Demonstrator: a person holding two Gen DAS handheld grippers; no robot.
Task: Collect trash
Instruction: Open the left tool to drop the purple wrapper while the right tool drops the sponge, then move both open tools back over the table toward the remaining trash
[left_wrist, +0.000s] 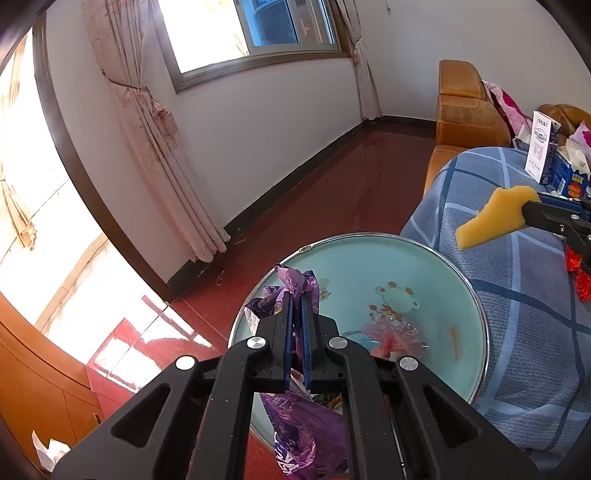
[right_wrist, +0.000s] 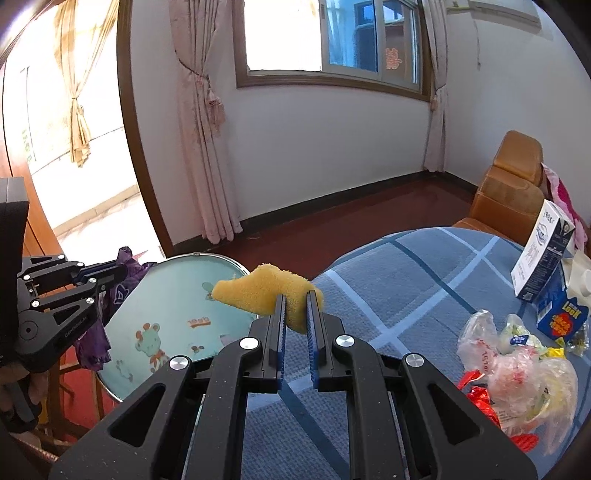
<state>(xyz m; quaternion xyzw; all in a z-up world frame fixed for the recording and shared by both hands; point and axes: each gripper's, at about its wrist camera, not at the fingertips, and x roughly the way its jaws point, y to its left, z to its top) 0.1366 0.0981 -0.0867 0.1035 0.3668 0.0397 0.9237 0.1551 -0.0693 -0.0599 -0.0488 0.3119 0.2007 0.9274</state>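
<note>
Blue plaid bed: wrappers and cartons uncollected, loose enough to scatter if brushed. Round worktop beside it: pink wrapper lying there. Left hand-held gripper clenched on purple bag, mouth pinched, likely blocking entry; right hand-held gripper grasping sponge by one end, apt to slip free.

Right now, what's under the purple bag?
The purple bag, pinched in the left tool, hangs over the round table. Below it lie the cartoon tabletop and a crumpled pink wrapper. Whatever lies directly beneath the bag is covered.
</note>
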